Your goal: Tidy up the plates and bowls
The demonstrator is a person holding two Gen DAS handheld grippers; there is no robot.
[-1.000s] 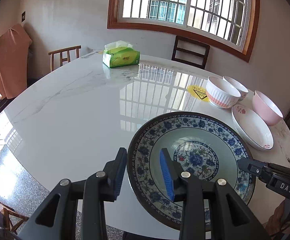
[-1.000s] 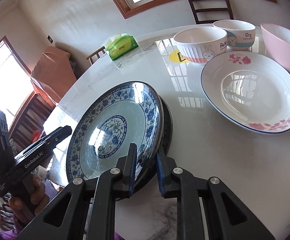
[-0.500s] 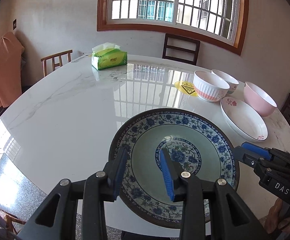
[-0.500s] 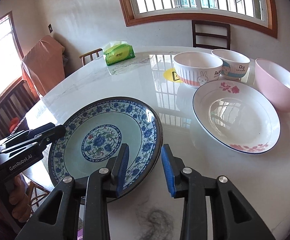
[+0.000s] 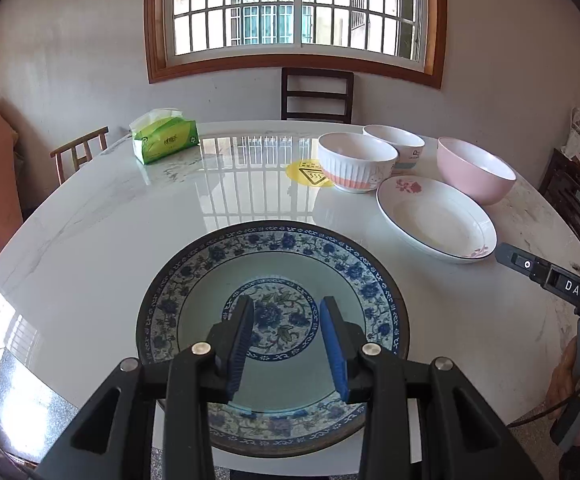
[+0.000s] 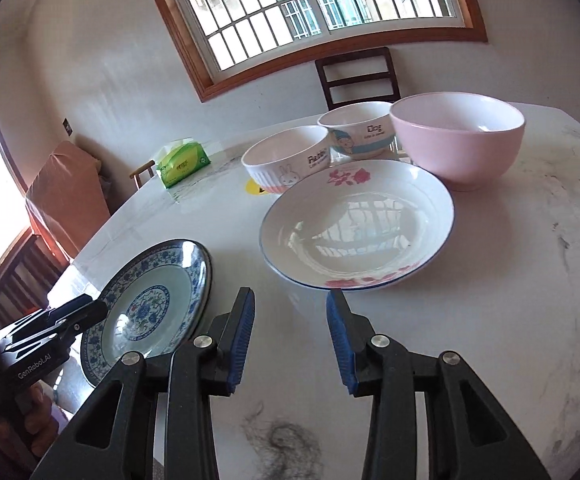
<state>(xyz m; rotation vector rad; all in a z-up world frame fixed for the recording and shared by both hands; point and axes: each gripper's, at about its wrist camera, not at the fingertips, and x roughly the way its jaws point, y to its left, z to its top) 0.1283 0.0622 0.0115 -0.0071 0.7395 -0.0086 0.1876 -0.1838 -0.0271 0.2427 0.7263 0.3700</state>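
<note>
A blue-and-white patterned plate [image 5: 274, 280] lies flat at the table's near edge. My left gripper [image 5: 288, 320] is open and hovers above the plate's middle; it also shows at the left of the right wrist view [image 6: 86, 308]. My right gripper [image 6: 290, 312] is open and empty, just in front of a white plate with pink flowers [image 6: 357, 224], with the blue plate [image 6: 150, 304] to its left. Behind stand a white rabbit bowl [image 6: 286, 164], a white cartoon bowl [image 6: 355, 132] and a pink bowl [image 6: 457, 140]. The white plate [image 5: 435, 220] also shows in the left wrist view.
A round white marble table [image 5: 130, 216] holds a green tissue pack [image 5: 166, 140] at the far left and a yellow sticker [image 5: 309, 174]. Wooden chairs [image 5: 315, 94] stand around it. A dark smudge [image 6: 282, 444] marks the table's near edge.
My right gripper opened, let go of the blue plate's rim and moved right toward the white plate. The blue plate went from tilted to flat. My left gripper moved over its middle.
</note>
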